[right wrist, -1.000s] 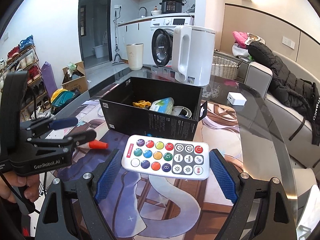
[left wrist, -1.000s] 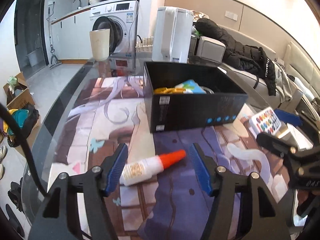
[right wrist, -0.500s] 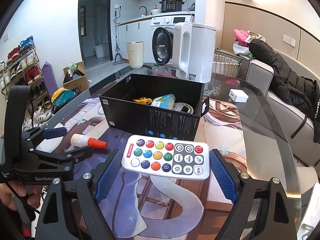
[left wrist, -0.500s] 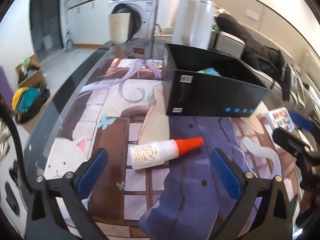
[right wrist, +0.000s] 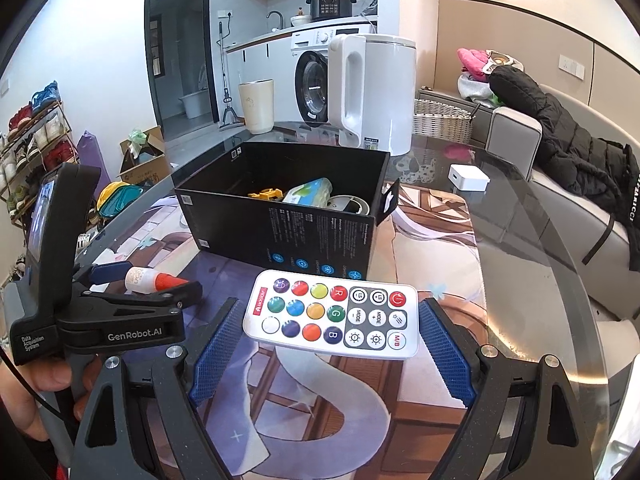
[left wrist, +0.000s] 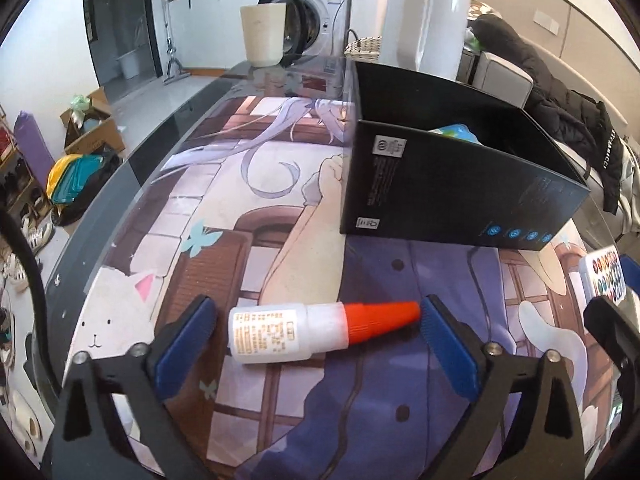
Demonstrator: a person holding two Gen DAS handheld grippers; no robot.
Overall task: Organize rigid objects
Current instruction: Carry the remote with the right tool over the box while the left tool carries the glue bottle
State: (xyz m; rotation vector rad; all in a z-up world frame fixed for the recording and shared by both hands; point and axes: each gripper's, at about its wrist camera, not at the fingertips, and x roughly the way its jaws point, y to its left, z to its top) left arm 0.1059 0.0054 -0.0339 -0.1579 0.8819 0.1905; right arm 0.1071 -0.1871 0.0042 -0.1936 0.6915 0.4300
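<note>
Left gripper (left wrist: pixel 318 320): jaws wide but closing, straddling a glue bottle (left wrist: pixel 316 330) that lies lengthwise across the lower centre of the left wrist view, on the printed table mat (left wrist: pixel 256 184); the orange cap tip sits just beside, perhaps touching, the right-hand blue pad (left wrist: pixel 448 348), while a gap shows at the bottle's base, so nothing is gripped. Right gripper (right wrist: pixel 328 340): jaws wide apart, a white remote control (right wrist: pixel 332 316) with coloured buttons flat between them at lower centre of the right wrist view, clear of both pads. Black box (right wrist: pixel 280 204): open-topped, mid-frame; only the right wrist view shows its contents, a yellow item, a pale green-blue packet and a round grey object, none identifiable. The left view gives just the box's outer walls and a sliver of the packet, and cuts the remote at its right edge. White kettle (right wrist: pixel 372 92) behind the box. A hand (right wrist: pixel 24 392), partly cropped, at the lower left of the right view.
</note>
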